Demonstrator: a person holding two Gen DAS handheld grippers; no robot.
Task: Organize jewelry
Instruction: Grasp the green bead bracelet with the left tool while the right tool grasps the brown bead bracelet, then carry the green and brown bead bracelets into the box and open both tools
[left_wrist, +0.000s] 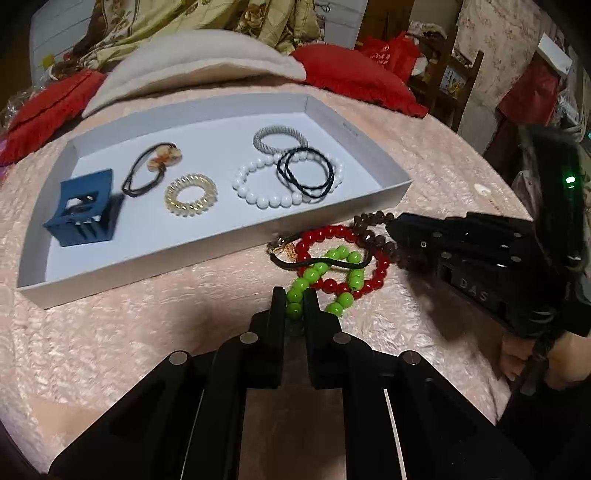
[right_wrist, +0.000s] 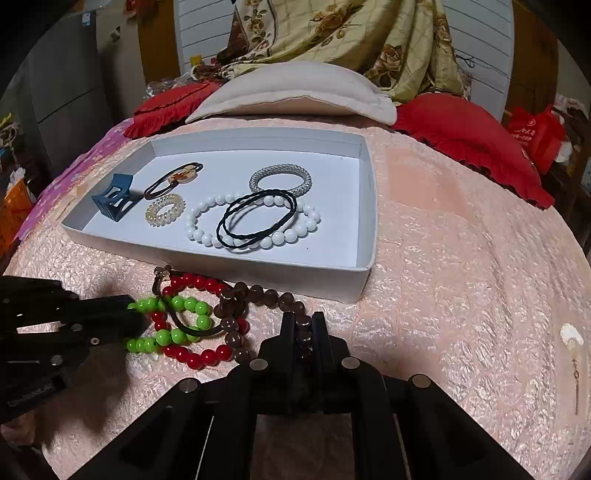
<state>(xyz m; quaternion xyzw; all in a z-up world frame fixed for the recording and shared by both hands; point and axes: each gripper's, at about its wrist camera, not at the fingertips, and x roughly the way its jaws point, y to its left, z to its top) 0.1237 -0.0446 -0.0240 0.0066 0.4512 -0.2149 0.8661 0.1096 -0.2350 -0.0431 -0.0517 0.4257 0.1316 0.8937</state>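
A tangle of bracelets lies on the pink bedspread in front of the white tray (left_wrist: 221, 254) (right_wrist: 295, 275): green beads (left_wrist: 343, 299) (right_wrist: 173, 336), red beads (left_wrist: 380, 264) (right_wrist: 201, 358), brown beads (left_wrist: 369, 221) (right_wrist: 267, 297) and a dark cord (left_wrist: 332, 263) (right_wrist: 184, 328). My left gripper (left_wrist: 294, 295) (right_wrist: 138, 321) is shut on the green bead bracelet. My right gripper (right_wrist: 303, 323) (left_wrist: 393, 229) is shut on the brown bead bracelet. Both rest low at the pile.
The tray holds a blue claw clip (left_wrist: 83, 212), a flower hair tie (left_wrist: 162, 158), a clear spiral tie (left_wrist: 191, 194), white beads (left_wrist: 258, 192), black ties (left_wrist: 306, 171) and a silver band (left_wrist: 279, 138). Pillows (right_wrist: 295, 96) lie behind. A small shell earring (right_wrist: 572, 343) lies right.
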